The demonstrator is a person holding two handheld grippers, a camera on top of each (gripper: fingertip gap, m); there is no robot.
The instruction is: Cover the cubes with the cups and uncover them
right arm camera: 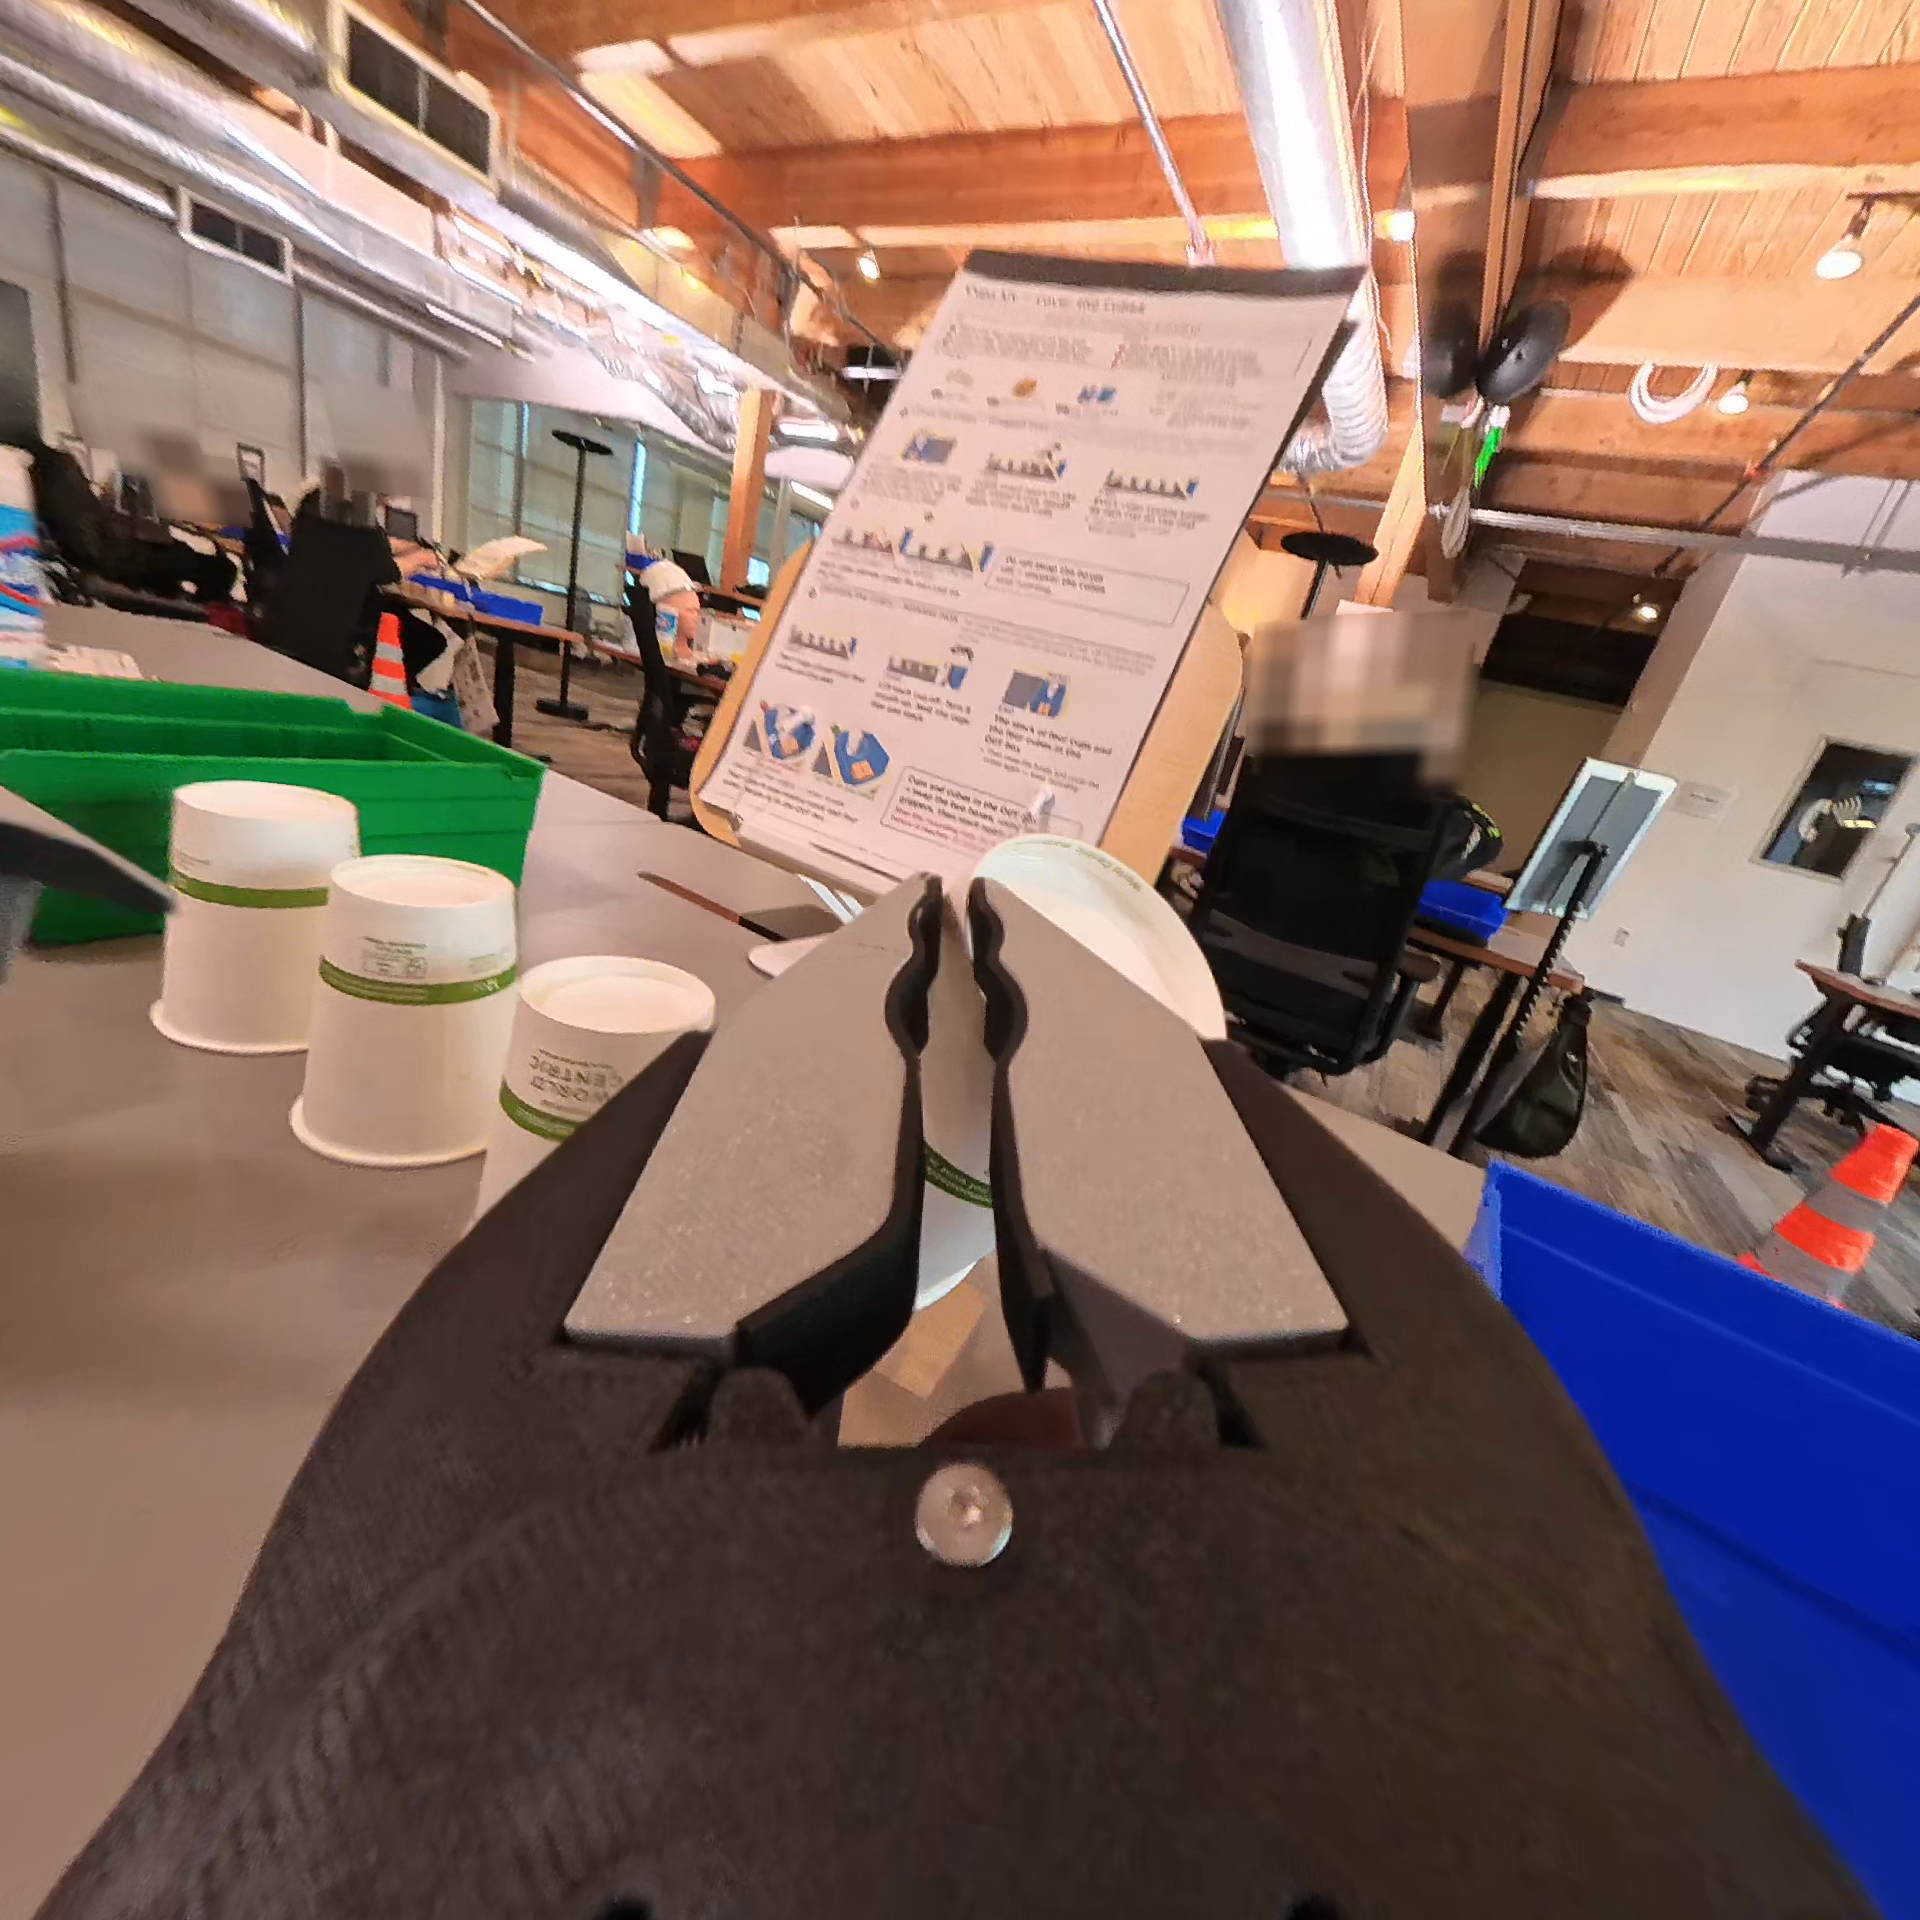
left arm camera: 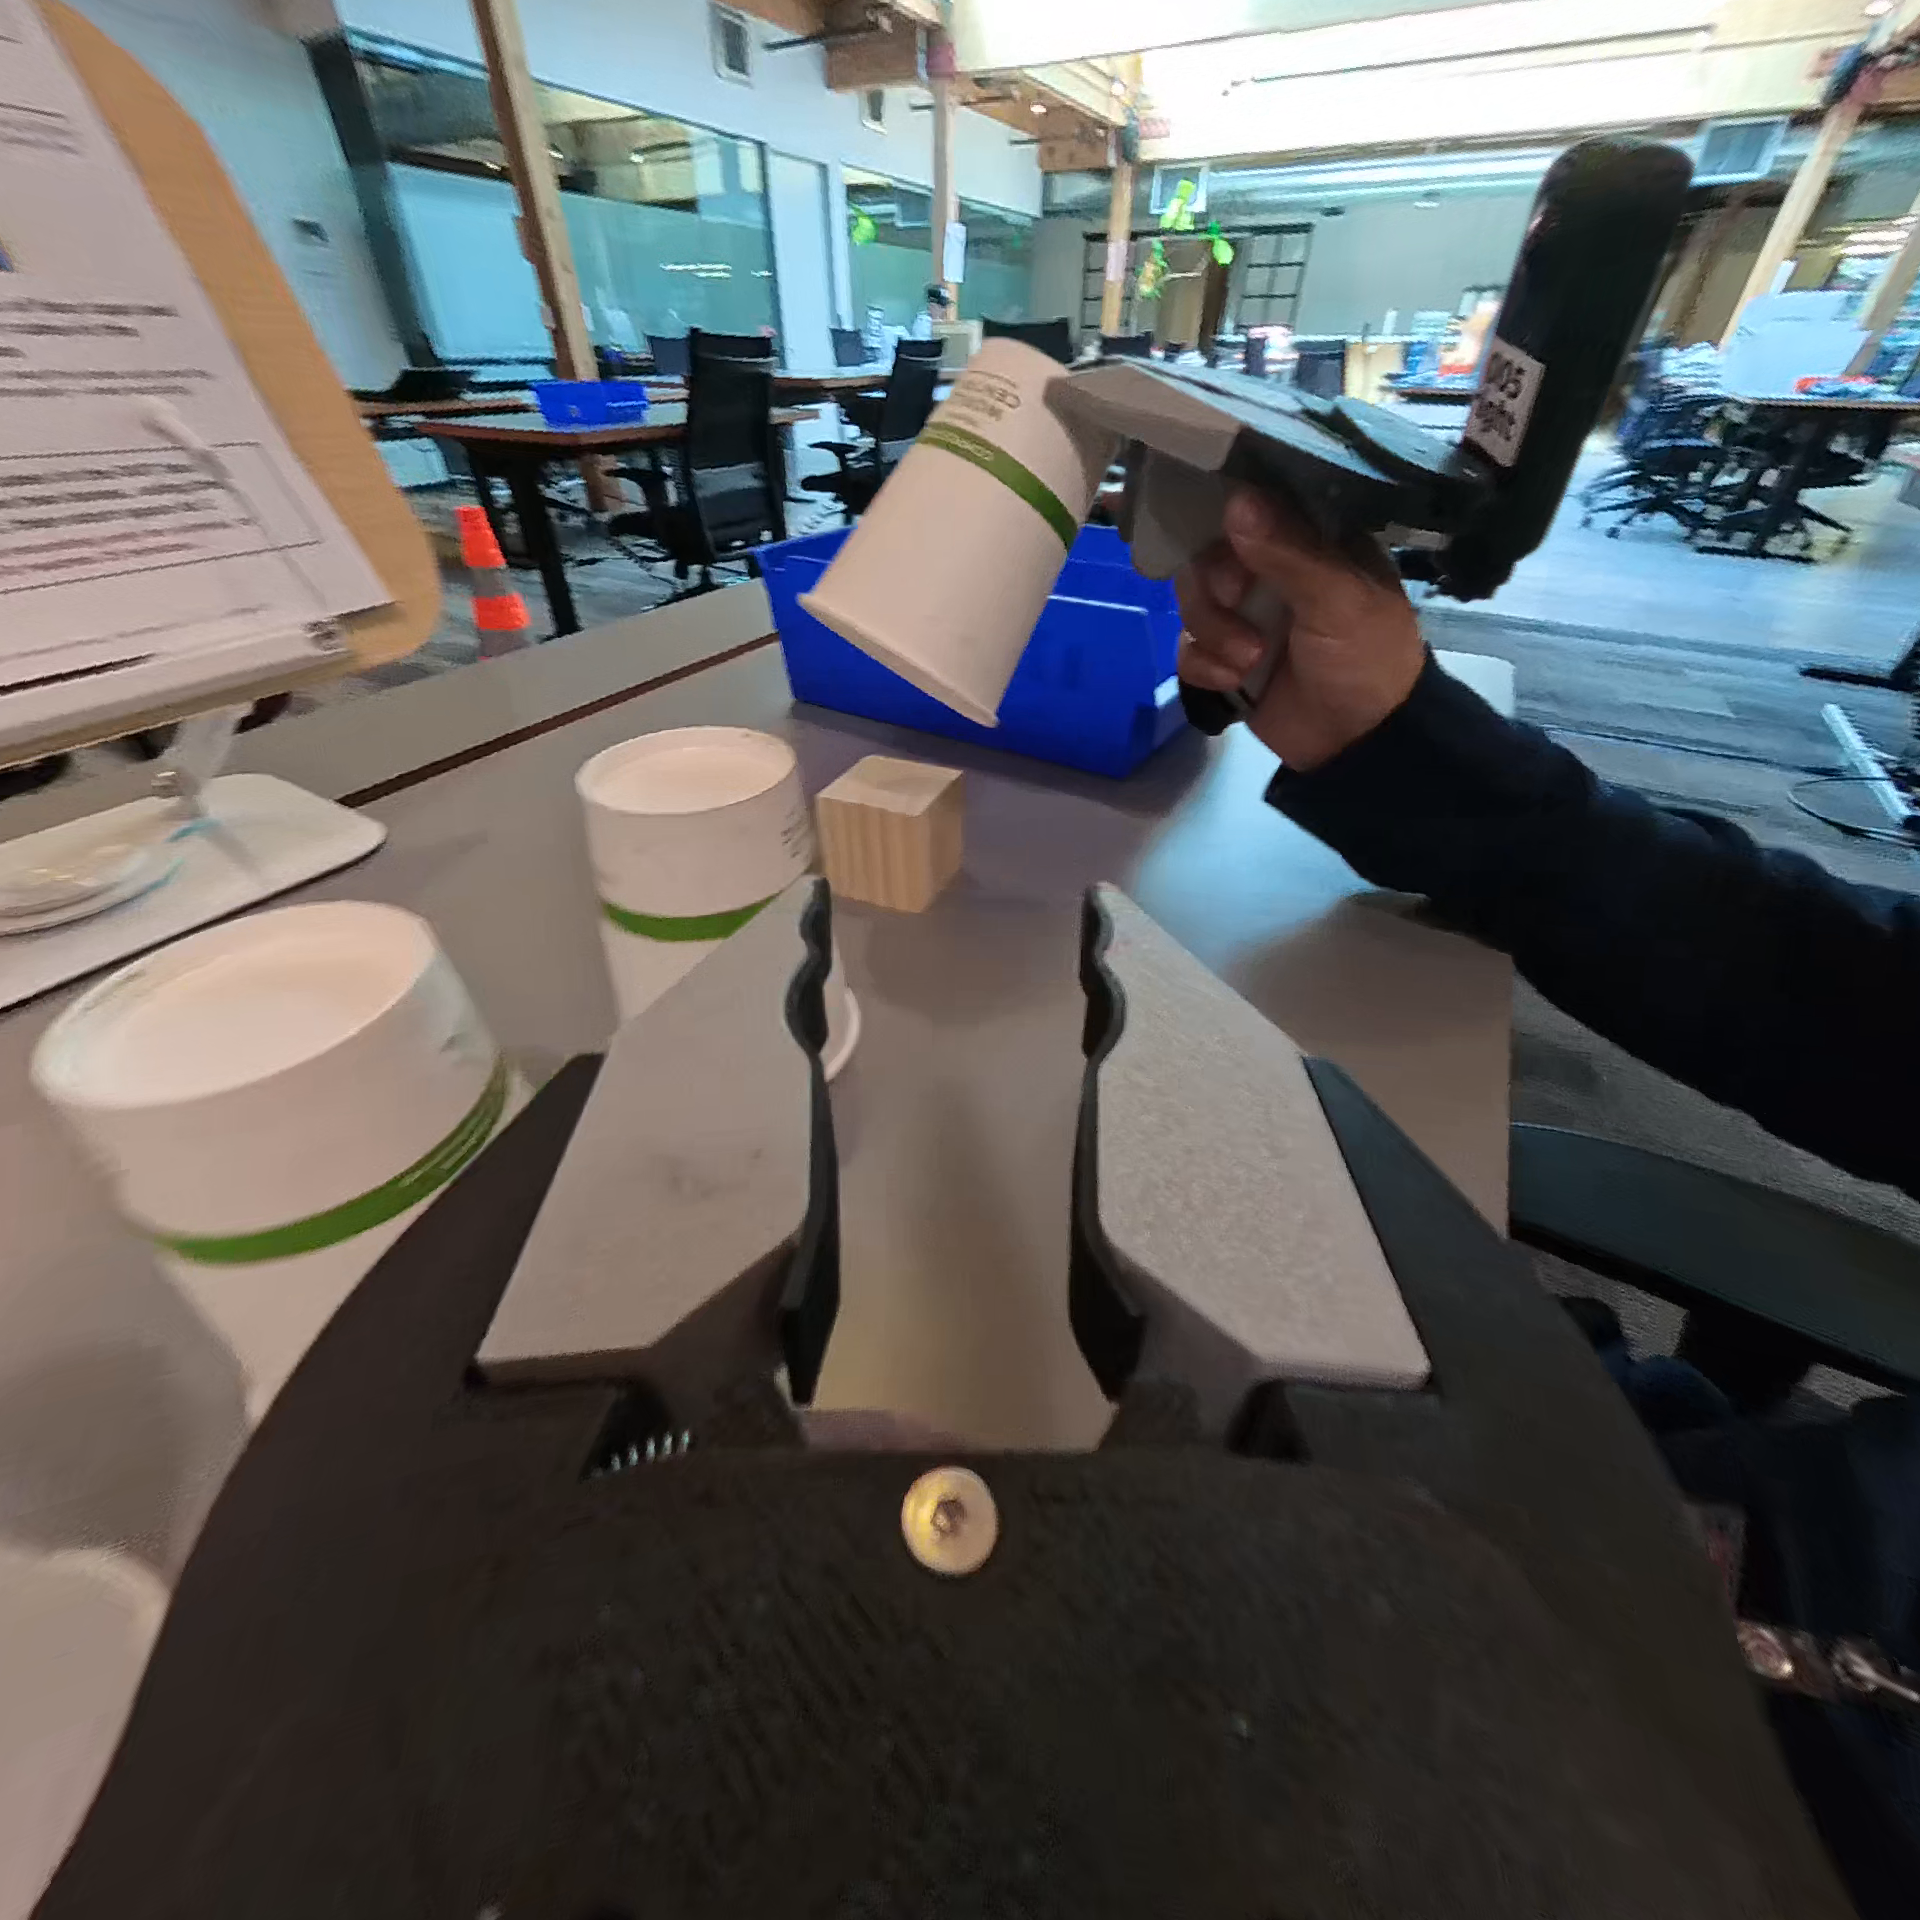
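My left gripper (left arm camera: 956,935) is open and empty, low over the grey table (left arm camera: 1039,1039). A bare wooden cube (left arm camera: 891,831) stands just beyond its fingertips. Upside-down white cups with green bands stand to its left, one near the cube (left arm camera: 691,831) and one closer (left arm camera: 270,1070). My right gripper (right arm camera: 951,904) is shut on the wall of a white cup (right arm camera: 1101,935). In the left wrist view this held cup (left arm camera: 956,540) hangs tilted, mouth down-left, in the air above the cube, at the tip of the right gripper (left arm camera: 1070,405). Three upside-down cups (right arm camera: 410,997) stand in a row on the left of the right wrist view.
A blue bin (left arm camera: 1081,665) stands behind the cube; it also shows in the right wrist view (right arm camera: 1714,1455). A green bin (right arm camera: 260,769) stands beyond the row of cups. An instruction sheet on a stand (right arm camera: 1018,582) is at the table's far side. A person's sleeve (left arm camera: 1662,914) reaches in from the right.
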